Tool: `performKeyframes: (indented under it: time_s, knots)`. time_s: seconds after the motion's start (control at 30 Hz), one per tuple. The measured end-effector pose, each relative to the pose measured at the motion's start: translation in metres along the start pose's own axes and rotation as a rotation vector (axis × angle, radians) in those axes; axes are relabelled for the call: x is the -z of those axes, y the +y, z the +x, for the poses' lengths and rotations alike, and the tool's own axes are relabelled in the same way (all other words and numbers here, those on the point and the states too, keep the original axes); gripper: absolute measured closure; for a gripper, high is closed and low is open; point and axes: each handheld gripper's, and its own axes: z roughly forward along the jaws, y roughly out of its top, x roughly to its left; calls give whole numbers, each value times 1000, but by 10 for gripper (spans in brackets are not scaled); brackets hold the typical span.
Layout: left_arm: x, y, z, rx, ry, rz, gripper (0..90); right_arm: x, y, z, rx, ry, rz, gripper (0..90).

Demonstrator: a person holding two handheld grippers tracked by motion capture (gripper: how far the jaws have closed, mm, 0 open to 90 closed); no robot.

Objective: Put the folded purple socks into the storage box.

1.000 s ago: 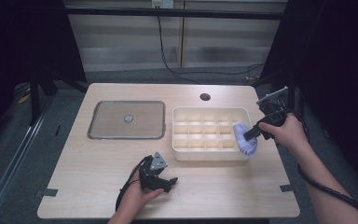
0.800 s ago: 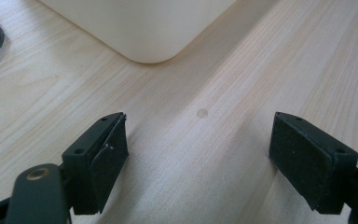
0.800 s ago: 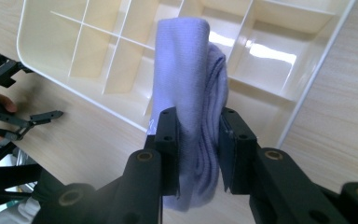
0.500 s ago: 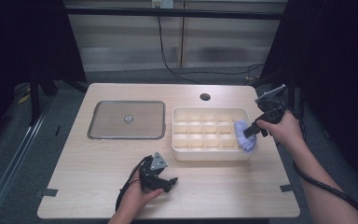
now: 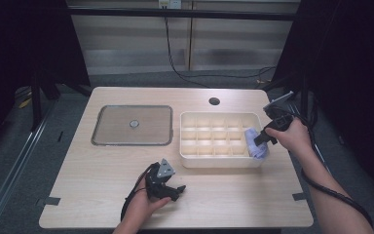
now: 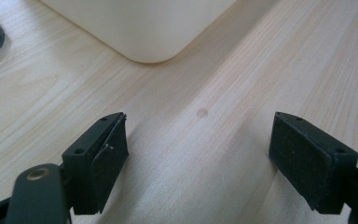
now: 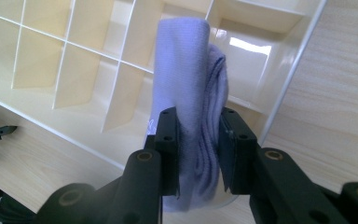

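High view puts my right gripper [image 5: 265, 139] at the right end of the cream divided tray [image 5: 190, 157], jaws clamped on a folded lilac cloth [image 5: 254, 144] that hangs over the tray's near right corner. In the right gripper view the cloth [image 7: 191, 93] stands pinched upright between my two jaws, its top fold over the compartments at that end and its lower edge drooping below the pads. The grip looks firm, so I judge the pick-up done, and the carry to the tray done or nearly so; what is left is to lower the cloth into one of the cells, let go and pull back. I cannot tell which compartment it hangs over, nor whether it already touches a divider. Every compartment I can see is bare, so this would be the first thing in.

My left gripper [image 5: 168, 187] rests on the worktop [image 5: 102, 170] near its front edge, left of the tray and well apart from the cloth. In the left gripper view its jaws stand wide with nothing between them, just bare wood and the tray's rounded corner [image 6: 154, 44] ahead. The flat metal lid [image 5: 112, 131] lies untouched at the far left
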Motion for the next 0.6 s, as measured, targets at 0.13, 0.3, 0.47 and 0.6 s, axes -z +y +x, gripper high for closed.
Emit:
performKeyframes:
  time_s: [0.13,0.3,0.47,0.6]
  knots:
    - [0,0,0,3,-1,-2,190,-4,-2,-1,0,-14,9,715]
    - [0,0,0,-2,1,1,190,-11,-4,-5,-1,-25,24,714]
    - [0,0,0,-2,2,2,190,-15,-7,-6,2,-29,24,714]
    - [0,0,0,0,2,1,190,-16,-7,-4,12,-44,25,714]
